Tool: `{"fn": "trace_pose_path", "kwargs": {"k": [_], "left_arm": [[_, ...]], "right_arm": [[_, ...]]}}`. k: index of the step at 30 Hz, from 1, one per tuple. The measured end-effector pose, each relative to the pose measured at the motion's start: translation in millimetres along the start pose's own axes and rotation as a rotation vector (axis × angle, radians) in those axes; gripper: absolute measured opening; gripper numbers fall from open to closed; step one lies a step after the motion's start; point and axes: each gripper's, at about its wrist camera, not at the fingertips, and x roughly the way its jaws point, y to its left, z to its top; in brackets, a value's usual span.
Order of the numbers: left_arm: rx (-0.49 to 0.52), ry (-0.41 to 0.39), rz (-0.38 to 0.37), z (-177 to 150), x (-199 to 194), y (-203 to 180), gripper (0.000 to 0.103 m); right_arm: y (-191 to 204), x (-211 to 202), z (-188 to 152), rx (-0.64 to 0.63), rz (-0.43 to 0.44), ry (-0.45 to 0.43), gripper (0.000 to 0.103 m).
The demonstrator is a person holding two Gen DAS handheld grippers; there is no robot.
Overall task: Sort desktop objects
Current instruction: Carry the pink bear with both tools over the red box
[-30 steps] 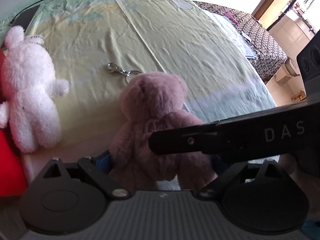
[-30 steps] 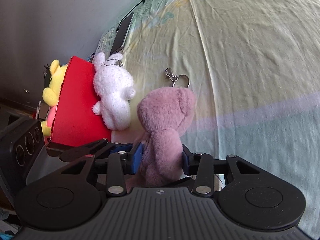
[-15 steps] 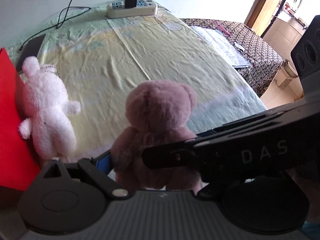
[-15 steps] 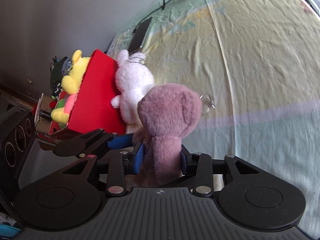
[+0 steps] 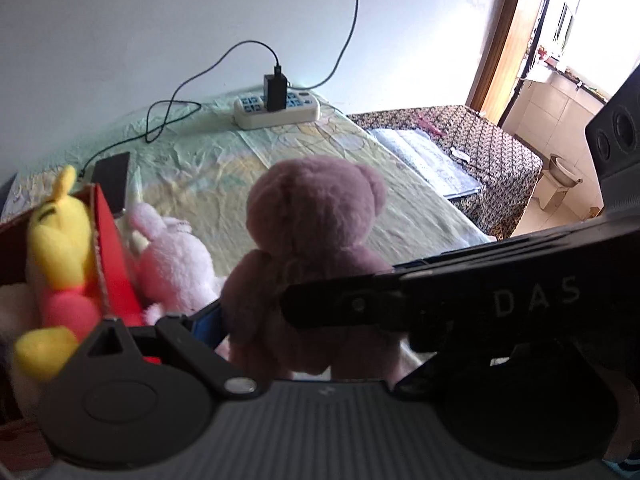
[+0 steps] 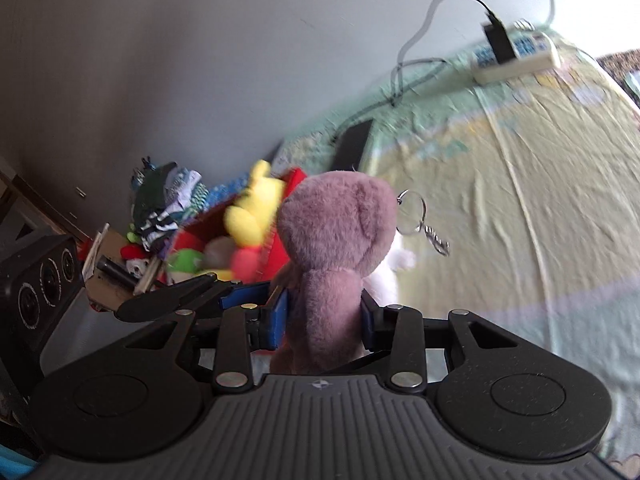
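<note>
A mauve teddy bear (image 5: 316,240) is held up above the tablecloth, back towards both cameras. My right gripper (image 6: 324,316) is shut on its body (image 6: 336,240), blue pads pressing both sides. My left gripper (image 5: 302,320) also grips it: its left blue pad touches the bear, while its right finger is hidden behind the right gripper's black finger (image 5: 440,300). A keyring (image 6: 416,216) dangles from the bear's head. Left of the bear stands a red box (image 5: 108,248) holding a yellow plush (image 5: 60,248) and other toys. A pale bunny plush (image 5: 176,264) leans against the box's outer wall.
A power strip (image 5: 276,110) with charger and cables lies at the table's far edge, and a dark phone (image 5: 112,180) lies behind the box. A patterned table with an open book (image 5: 440,148) stands right. Folded cloths (image 6: 164,204) and a black speaker (image 6: 36,292) sit left of the box.
Both grippers have risen with the bear, lifting it and its keyring off the cloth. The views tilted up, so the inside of the red box and the wall now show.
</note>
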Motion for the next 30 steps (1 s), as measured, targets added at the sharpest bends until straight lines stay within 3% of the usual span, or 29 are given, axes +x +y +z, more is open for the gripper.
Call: {"fn": "trace_pose_path", "kwargs": {"k": [8,15,22,30], "left_arm": [[0.004,-0.121,0.043,-1,-70,62,0.094],[-0.003,-0.193,0.129,-7,-112,122,0.094],[-0.021,-0.186,0.209,-19,-128,176,0.094],[-0.082,-0.101,0.241,-37,-98,224,0.094]], "right_arm": [[74,29,9,-0.092,0.055,-0.079,0.039],[124,76,18,-0.132,0.143,-0.116,0.039],[154,127,14,-0.111,0.196,-0.1,0.039],[167,181,-2,-0.138,0.124,-0.022,0.039]]}}
